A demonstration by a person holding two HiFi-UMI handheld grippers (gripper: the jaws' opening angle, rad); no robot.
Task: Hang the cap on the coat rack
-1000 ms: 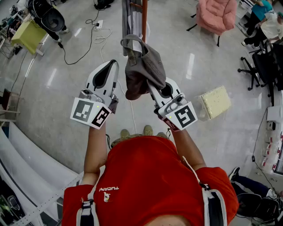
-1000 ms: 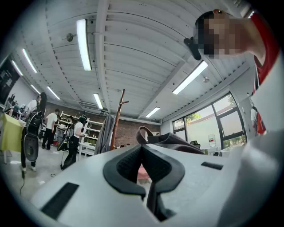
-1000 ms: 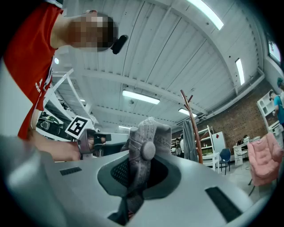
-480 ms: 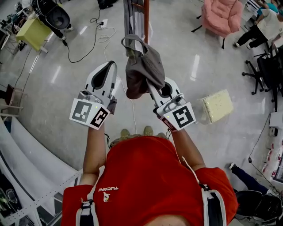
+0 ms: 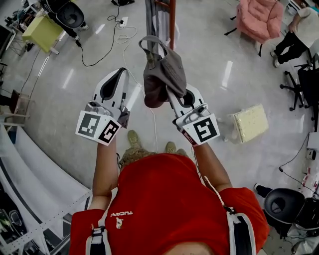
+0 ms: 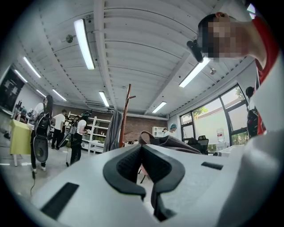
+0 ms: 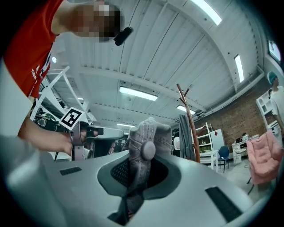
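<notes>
A grey cap (image 5: 162, 74) hangs crown-down from my right gripper (image 5: 170, 93), which is shut on its fabric; its strap loop stands up toward the coat rack (image 5: 171, 15). In the right gripper view the cap (image 7: 144, 146) with its top button fills the jaws of the right gripper (image 7: 140, 167), and the brown rack pole (image 7: 191, 119) rises beyond it. My left gripper (image 5: 121, 73) is held level just left of the cap, shut and empty. The left gripper view shows that left gripper (image 6: 142, 147), with its pads meeting, below the cap (image 6: 173, 142) and the rack (image 6: 125, 113).
A grey garment (image 5: 152, 17) hangs on the rack. On the floor are cables (image 5: 107, 45), a pale foam block (image 5: 249, 123), a pink armchair (image 5: 259, 17), a yellow-green cart (image 5: 42, 31) and black office chairs (image 5: 284, 204). A person (image 5: 299, 35) sits at the upper right.
Both grippers and the cap have drifted slightly toward the rack, and one of the person's feet has stepped forward. The grip on the cap is unchanged.
</notes>
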